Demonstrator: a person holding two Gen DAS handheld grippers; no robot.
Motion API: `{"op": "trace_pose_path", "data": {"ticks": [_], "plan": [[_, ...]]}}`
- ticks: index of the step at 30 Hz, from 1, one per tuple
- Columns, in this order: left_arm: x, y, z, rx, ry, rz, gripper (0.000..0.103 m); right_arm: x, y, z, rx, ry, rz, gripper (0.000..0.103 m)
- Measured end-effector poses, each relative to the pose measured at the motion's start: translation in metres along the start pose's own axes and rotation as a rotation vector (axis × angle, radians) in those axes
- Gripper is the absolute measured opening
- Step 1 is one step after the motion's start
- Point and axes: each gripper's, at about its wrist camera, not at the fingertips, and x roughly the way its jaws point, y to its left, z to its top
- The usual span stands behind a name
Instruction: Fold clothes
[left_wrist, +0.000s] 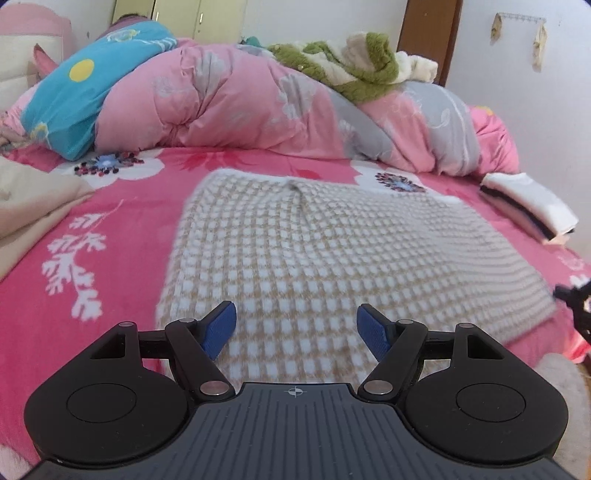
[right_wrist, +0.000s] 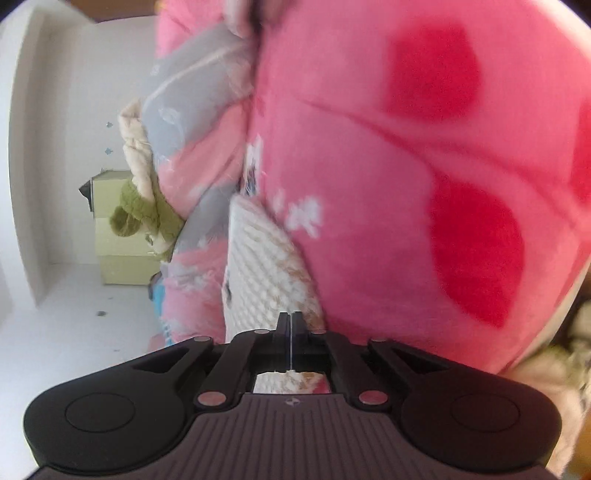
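Checked knit garment (left_wrist: 332, 251) lies flat on the pink bed (left_wrist: 122, 221). Left gripper (left_wrist: 295, 328) hovers spread above its near edge; right gripper (right_wrist: 291, 321), pressed together, pinches nothing visible. Next likely: grasp an edge to fold.

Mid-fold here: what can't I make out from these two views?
- Left wrist view: garment near edge hidden behind the open left gripper; right side motion-blurred.
- Left wrist view: right gripper cut off by the frame edge.
- Right wrist view: whether the shut right gripper pinches cloth; fingers hide the contact, bedspread blurred.
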Motion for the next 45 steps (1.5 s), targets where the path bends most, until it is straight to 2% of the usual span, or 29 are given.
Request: {"op": "trace_pose_path", "data": {"ticks": [3, 5, 8, 11, 15, 17, 21, 25, 27, 29, 30, 35, 37, 38, 39, 40, 43, 45], "plan": [[-0.003, 0.002, -0.007, -0.022, 0.008, -0.025, 0.072, 0.006, 0.021, -0.01, -0.063, 0.03, 0.035, 0.002], [0.0, 0.003, -0.015, -0.029, 0.027, -0.026, 0.072, 0.017, 0.016, -0.014, -0.096, 0.053, -0.051, 0.0], [0.006, 0.001, -0.026, 0.025, 0.023, -0.014, 0.072, 0.019, -0.011, -0.016, 0.012, 0.052, 0.003, 0.0], [0.002, 0.006, -0.03, 0.009, 0.005, -0.027, 0.073, 0.016, 0.012, -0.025, -0.135, 0.034, -0.08, 0.0], [-0.014, 0.017, -0.029, -0.059, -0.024, -0.037, 0.072, 0.017, 0.036, -0.034, -0.187, 0.009, -0.157, 0.0], [-0.019, 0.017, -0.028, -0.06, -0.026, -0.015, 0.072, 0.013, 0.05, -0.041, -0.228, -0.009, -0.178, 0.002], [-0.007, -0.002, -0.03, 0.028, 0.018, 0.079, 0.072, 0.012, 0.062, -0.057, -0.315, 0.013, -0.121, 0.002], [0.0, -0.009, -0.03, 0.048, 0.047, 0.128, 0.074, 0.049, 0.07, -0.077, -0.486, 0.092, -0.301, 0.001], [0.0, -0.005, -0.025, 0.018, 0.067, 0.122, 0.074, 0.057, 0.077, -0.092, -0.589, 0.069, -0.383, 0.001], [0.001, -0.002, -0.021, -0.007, 0.088, 0.118, 0.074, 0.058, 0.097, -0.108, -0.677, 0.053, -0.422, 0.003], [0.001, -0.001, -0.019, -0.016, 0.098, 0.118, 0.074, 0.059, 0.107, -0.116, -0.721, 0.045, -0.439, 0.003], [0.001, 0.0, -0.016, -0.044, 0.115, 0.109, 0.074, 0.071, 0.153, -0.182, -1.014, 0.101, -0.318, 0.004], [0.0, 0.002, -0.016, -0.053, 0.114, 0.097, 0.074, 0.094, 0.152, -0.207, -1.126, 0.156, -0.378, 0.013], [0.0, 0.003, -0.016, -0.057, 0.114, 0.091, 0.074, 0.107, 0.145, -0.213, -1.156, 0.19, -0.435, 0.018], [-0.001, 0.004, -0.017, -0.057, 0.114, 0.085, 0.074, 0.124, 0.131, -0.219, -1.196, 0.229, -0.515, 0.018], [-0.001, 0.005, -0.016, -0.054, 0.114, 0.079, 0.074, 0.127, 0.124, -0.222, -1.223, 0.223, -0.518, 0.018], [0.0, 0.008, -0.014, -0.062, 0.123, 0.068, 0.074, 0.122, 0.147, -0.223, -1.177, 0.224, -0.567, 0.019], [0.001, 0.008, -0.013, -0.067, 0.131, 0.068, 0.074, 0.114, 0.164, -0.234, -1.223, 0.197, -0.525, 0.019]]}}
